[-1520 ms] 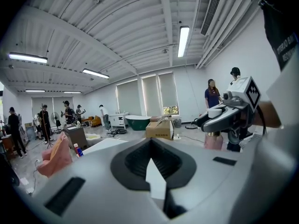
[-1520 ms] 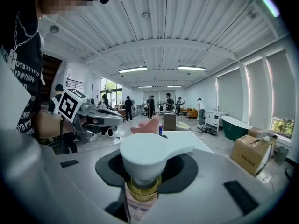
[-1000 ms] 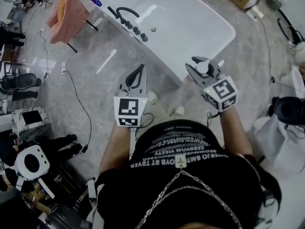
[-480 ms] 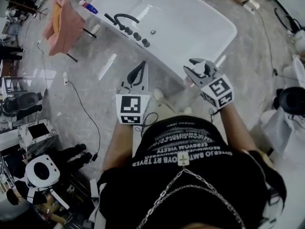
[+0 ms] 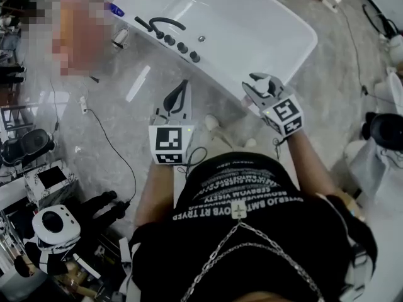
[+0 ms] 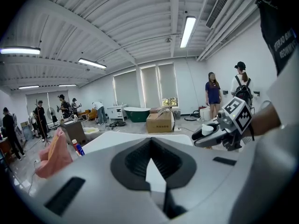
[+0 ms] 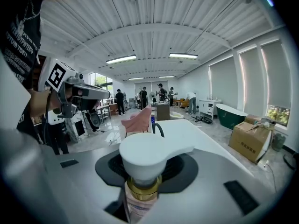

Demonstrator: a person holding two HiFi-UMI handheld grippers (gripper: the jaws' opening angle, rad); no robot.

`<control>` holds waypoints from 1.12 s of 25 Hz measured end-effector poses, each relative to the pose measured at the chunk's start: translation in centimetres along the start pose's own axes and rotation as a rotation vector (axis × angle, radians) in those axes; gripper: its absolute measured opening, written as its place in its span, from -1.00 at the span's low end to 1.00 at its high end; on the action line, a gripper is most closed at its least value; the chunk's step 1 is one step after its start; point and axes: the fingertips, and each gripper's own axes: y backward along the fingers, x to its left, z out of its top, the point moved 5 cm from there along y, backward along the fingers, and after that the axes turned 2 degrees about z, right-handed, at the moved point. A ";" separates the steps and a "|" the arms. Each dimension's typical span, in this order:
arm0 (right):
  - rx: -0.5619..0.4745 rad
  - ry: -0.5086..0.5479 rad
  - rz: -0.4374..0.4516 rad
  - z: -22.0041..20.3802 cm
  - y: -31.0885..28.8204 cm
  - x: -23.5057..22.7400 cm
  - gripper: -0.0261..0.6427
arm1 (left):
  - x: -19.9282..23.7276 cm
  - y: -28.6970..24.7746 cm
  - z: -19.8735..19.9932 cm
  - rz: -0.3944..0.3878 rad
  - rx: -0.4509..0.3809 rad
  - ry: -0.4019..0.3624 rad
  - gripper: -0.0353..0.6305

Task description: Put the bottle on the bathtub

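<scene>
Right gripper (image 7: pixel 145 181) pinches a clear bottle (image 7: pixel 148 158), white pump cap, gold collar, near the glossy white bathtub (image 5: pixel 252 30). Left gripper (image 6: pixel 150 164) sits pressed together.

Left gripper (image 5: pixel 183 87) closed, empty; right gripper (image 5: pixel 264 85) clamped on the bottle (image 7: pixel 142 164), both forward.

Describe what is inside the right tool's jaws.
A bottle stands gripped in the right tool: white pump cap and gold collar show; its lower body is covered by the tool.

- Cardboard box (image 6: pixel 160 122) on the floor, centre frame.
- Pink cloth (image 6: pixel 53 153), lower left.
- Two people (image 6: pixel 213 94) standing, upper right.
- Black cable (image 5: pixel 112 148) trailing across the floor, left.
</scene>
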 end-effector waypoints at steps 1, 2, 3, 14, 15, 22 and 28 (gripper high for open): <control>0.003 -0.002 0.000 -0.1 -0.6 -0.2 -0.56 | 0.4 -0.3 -0.1 0.000 0.002 0.005 -0.90; 0.009 -0.003 -0.001 -0.4 -1.1 -0.5 -0.56 | 0.7 -0.5 -0.3 0.000 0.005 0.010 -0.90; 0.016 -0.005 -0.003 -0.7 -1.6 -0.7 -0.56 | 0.9 -0.8 -0.4 0.000 0.008 0.015 -0.90; 0.098 -0.042 -0.037 -5.3 -6.2 -2.0 -0.56 | 3.3 -2.7 -3.2 -0.017 0.058 0.051 -0.90; 0.105 -0.044 -0.039 -5.8 -6.4 -2.0 -0.56 | 3.3 -2.8 -3.4 -0.020 0.063 0.052 -0.90; 0.150 -0.059 -0.063 -9.4 -9.9 -3.1 -0.56 | 4.6 -4.2 -5.6 -0.033 0.092 0.063 -0.90; 0.175 -0.073 -0.071 -11.5 -11.9 -3.9 -0.56 | 4.7 -4.4 -5.8 -0.040 0.105 0.068 -0.90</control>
